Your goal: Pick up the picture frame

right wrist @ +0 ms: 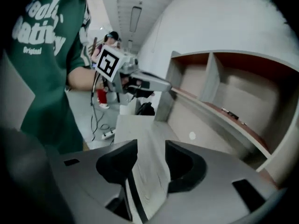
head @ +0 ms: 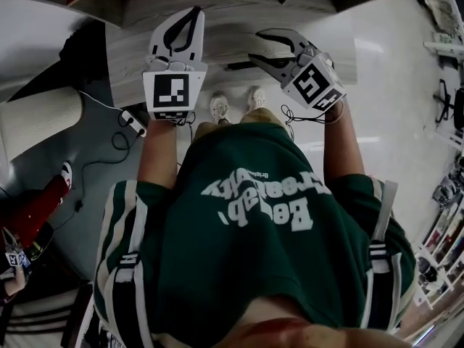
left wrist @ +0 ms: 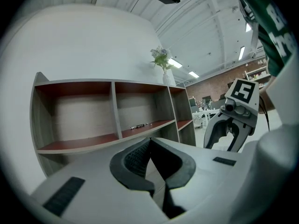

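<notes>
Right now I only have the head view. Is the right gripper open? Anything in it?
Observer: Right gripper jaws stand apart, with nothing between them, only the wooden surface beyond.
Operator: Left?
Observer: Left gripper jaws are together at the tips, empty.
Operator: See the frame anywhere?
Observer: No frame in any view. A vase of flowers stands on top of the shelf unit.

dim, dark fisheye corners, slight motion blur

Left claw [head: 194,14], jaws together, and right claw [head: 259,46], jaws apart, over wooden top [head: 239,9].
</notes>
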`<state>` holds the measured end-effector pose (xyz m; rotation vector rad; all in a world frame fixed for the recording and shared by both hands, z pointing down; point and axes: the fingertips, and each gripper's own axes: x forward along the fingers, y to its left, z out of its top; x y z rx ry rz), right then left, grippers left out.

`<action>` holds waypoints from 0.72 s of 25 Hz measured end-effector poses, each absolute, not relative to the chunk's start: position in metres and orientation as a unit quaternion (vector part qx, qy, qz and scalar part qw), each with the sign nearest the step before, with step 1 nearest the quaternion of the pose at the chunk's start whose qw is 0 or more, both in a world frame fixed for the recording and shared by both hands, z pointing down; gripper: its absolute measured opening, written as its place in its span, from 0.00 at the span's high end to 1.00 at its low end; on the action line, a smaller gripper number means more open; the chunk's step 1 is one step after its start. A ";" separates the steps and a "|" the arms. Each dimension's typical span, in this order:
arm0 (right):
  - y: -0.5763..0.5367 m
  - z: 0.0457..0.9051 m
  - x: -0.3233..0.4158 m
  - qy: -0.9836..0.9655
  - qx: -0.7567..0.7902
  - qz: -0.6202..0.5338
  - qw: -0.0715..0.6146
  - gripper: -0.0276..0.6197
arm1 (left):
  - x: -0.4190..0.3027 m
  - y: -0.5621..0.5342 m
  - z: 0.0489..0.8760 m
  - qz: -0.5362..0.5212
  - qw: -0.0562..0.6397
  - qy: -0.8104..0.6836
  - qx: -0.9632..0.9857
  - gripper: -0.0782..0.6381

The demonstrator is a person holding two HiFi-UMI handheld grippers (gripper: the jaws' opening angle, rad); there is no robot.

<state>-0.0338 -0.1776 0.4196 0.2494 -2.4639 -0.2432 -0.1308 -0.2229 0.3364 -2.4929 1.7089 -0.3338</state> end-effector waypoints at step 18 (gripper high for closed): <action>-0.156 0.535 -0.005 -0.829 -0.140 -0.113 0.529 0.65 | -0.105 -0.220 0.340 -0.108 0.039 0.583 -0.804 0.87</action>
